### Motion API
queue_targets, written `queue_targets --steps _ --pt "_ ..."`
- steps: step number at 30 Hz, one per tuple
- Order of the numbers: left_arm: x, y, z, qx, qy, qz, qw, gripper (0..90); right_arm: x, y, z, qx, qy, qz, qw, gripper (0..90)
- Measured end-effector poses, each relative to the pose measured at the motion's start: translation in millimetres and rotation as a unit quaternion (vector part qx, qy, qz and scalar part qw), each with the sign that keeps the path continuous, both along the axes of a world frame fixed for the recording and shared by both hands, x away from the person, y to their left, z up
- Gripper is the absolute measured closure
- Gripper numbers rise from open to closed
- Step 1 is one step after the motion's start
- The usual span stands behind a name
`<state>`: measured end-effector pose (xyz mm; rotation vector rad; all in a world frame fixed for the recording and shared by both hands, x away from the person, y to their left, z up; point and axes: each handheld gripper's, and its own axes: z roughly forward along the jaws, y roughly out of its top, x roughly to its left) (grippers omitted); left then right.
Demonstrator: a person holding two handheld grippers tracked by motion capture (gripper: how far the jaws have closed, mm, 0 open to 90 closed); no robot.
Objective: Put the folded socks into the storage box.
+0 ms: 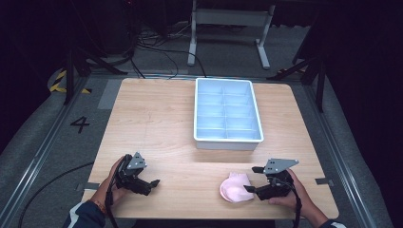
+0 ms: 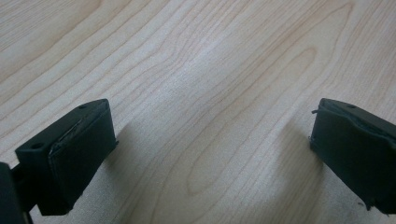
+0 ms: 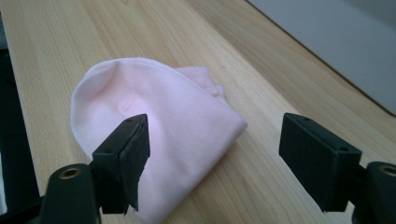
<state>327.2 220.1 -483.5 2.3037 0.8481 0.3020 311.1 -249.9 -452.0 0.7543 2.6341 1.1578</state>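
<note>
Reaching for the pink folded cloth (image 1: 235,188), the right tongs (image 1: 251,179) stand wide open just beside it, one jaw over its near edge and nothing gripped yet. The cloth, possibly a sock, lies flat on the bench (image 1: 157,123), nearer the person than the white divided tray (image 1: 228,138). The left tongs (image 1: 151,183), well apart from the cloth, gape empty over bare wood. Next, I judge, the right jaws must straddle the cloth's edge and close.
</note>
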Motion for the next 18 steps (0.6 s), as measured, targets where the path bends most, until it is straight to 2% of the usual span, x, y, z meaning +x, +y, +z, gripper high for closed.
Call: queue_targets --steps 10,18 --pt "-0.1 0.0 0.0 0.0 0.0 0.0 1.0 0.2 7.5 26.9 -11.2 -0.02 0.004 0.013 0.9997 24.0" --pt "0.0 0.0 0.0 0.0 0.0 0.0 1.0 0.2 10.9 31.8 -16.2 -0.031 0.009 0.015 0.9994 23.1"
